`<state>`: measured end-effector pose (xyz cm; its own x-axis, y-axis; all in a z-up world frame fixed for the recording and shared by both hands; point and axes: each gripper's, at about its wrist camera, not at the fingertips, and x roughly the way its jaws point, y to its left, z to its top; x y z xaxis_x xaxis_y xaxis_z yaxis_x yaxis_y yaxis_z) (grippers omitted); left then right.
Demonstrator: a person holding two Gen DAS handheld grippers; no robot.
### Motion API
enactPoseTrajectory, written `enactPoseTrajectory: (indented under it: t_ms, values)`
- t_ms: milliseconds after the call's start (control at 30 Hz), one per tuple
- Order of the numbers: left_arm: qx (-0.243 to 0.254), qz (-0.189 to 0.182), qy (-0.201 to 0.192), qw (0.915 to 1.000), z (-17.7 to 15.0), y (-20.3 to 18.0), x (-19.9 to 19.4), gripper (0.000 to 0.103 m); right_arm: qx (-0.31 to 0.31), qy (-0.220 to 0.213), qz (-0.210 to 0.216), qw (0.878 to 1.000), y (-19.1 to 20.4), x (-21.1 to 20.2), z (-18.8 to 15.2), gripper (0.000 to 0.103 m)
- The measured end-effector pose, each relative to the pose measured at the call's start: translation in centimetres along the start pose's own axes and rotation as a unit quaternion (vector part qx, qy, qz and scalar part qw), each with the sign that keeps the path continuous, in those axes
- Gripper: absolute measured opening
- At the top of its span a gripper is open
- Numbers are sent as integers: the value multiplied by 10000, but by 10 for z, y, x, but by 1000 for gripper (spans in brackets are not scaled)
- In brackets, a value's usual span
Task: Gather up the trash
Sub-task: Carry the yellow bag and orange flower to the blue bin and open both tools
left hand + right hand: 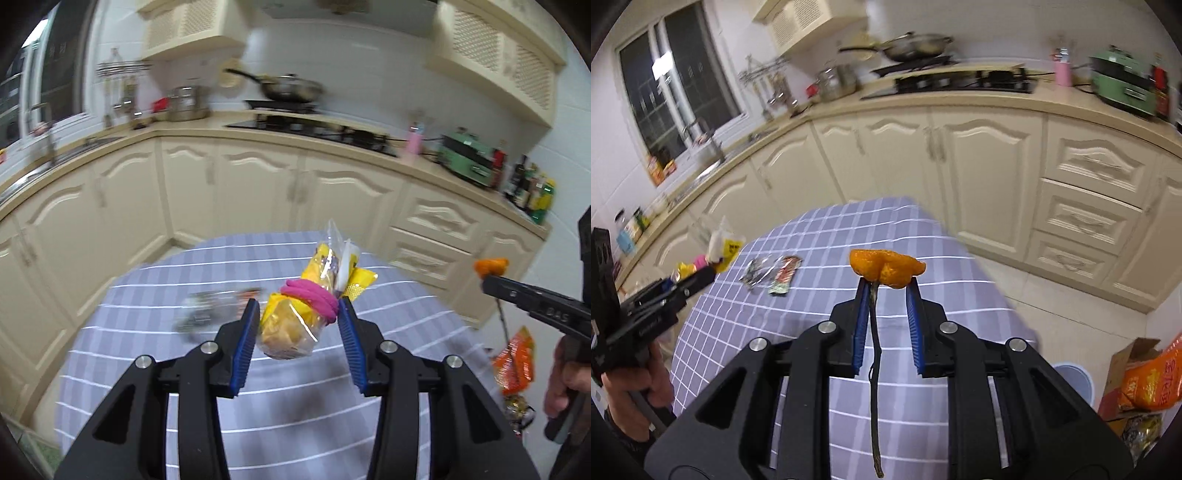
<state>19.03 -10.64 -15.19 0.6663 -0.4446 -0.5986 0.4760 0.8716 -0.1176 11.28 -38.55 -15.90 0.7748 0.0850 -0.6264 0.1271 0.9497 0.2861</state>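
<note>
Clear plastic bag (295, 325) of yellow scraps, pink-banded.

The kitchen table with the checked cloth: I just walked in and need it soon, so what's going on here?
A person is clearing trash with a handheld gripper in each hand. The left gripper holds a clear plastic snack bag with yellow packaging and a pink band above the purple checked tablecloth. The right gripper pinches an orange peel with a dark stem. Two crumpled foil wrappers lie on the cloth, not yet collected.
</note>
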Motion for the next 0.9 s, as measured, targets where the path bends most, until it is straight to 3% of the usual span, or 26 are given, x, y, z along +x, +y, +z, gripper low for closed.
enactPoseTrajectory:
  t_ms: [233, 433, 700, 900]
  values:
    - [544, -819, 161, 9950, 0, -115, 22, 42, 606, -229, -531, 9965, -85, -43, -15, 20]
    - [1084, -1441, 640, 9815, -14, -209, 53, 42, 1066, -267, -1093, 9879, -161, -73, -37, 20]
    - [1470, -1936, 1437, 9593, -44, -294, 103, 42, 1763, 60, -1618, 9709, -257, -78, -81, 20]
    - [1762, -1933, 1957, 9451, -64, -342, 146, 42, 2195, 415, -1619, 9612, -302, -51, -109, 20]
